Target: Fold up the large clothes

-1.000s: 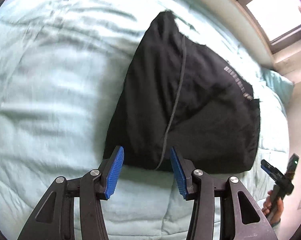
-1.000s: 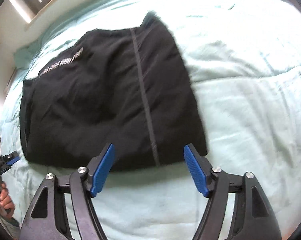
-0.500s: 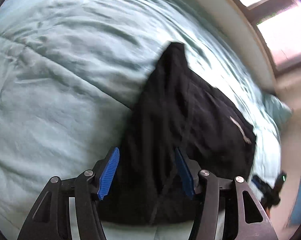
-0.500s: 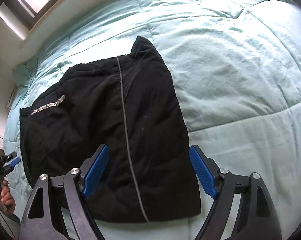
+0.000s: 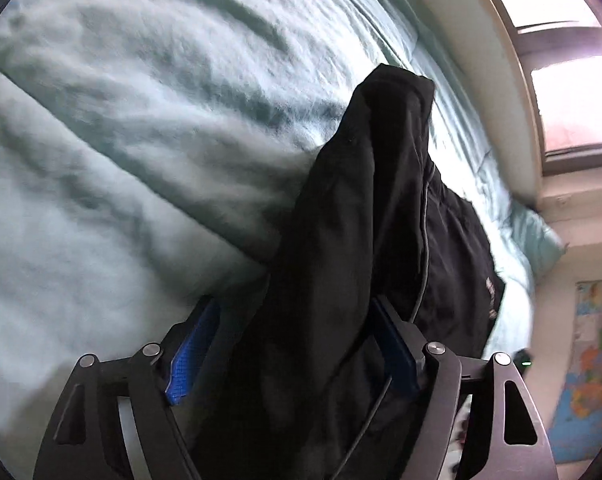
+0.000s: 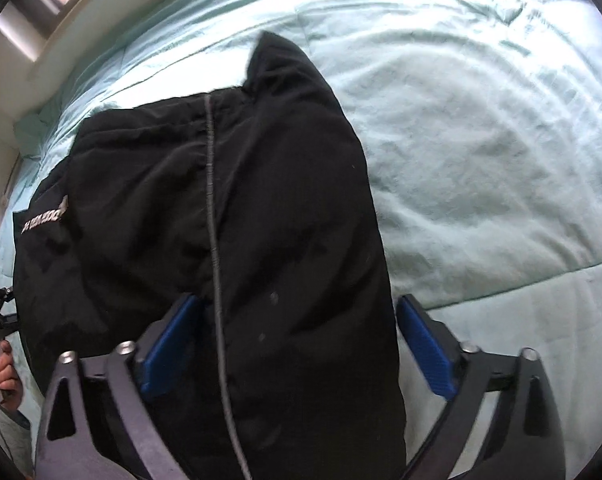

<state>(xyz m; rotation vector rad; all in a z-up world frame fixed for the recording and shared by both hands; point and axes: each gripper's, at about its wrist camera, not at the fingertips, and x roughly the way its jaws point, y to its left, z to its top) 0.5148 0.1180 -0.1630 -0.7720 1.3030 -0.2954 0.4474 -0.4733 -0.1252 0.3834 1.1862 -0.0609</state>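
Blue fingers (image 5: 193, 354) of our left gripper (image 5: 297, 344) stand wide apart with the black garment (image 5: 341, 260) bunched between them, its cloth draped over the right-hand finger; we cannot tell whether they press on it. Our right gripper (image 6: 301, 344) also has its fingers (image 6: 427, 350) spread wide, straddling the near end of the same garment (image 6: 221, 220), the right finger clear of the cloth and over the pale green bedcover (image 6: 481, 140). From the right wrist the garment lies folded on the bedcover, running from 6 o'clock up to a peak at 12 o'clock, a thin grey stripe (image 6: 211, 200) down its middle and white lettering (image 6: 45, 216) at 9 o'clock. A window (image 5: 569, 88) shows at 2 o'clock in the left wrist view, a coloured map (image 5: 589, 360) at 4 o'clock.
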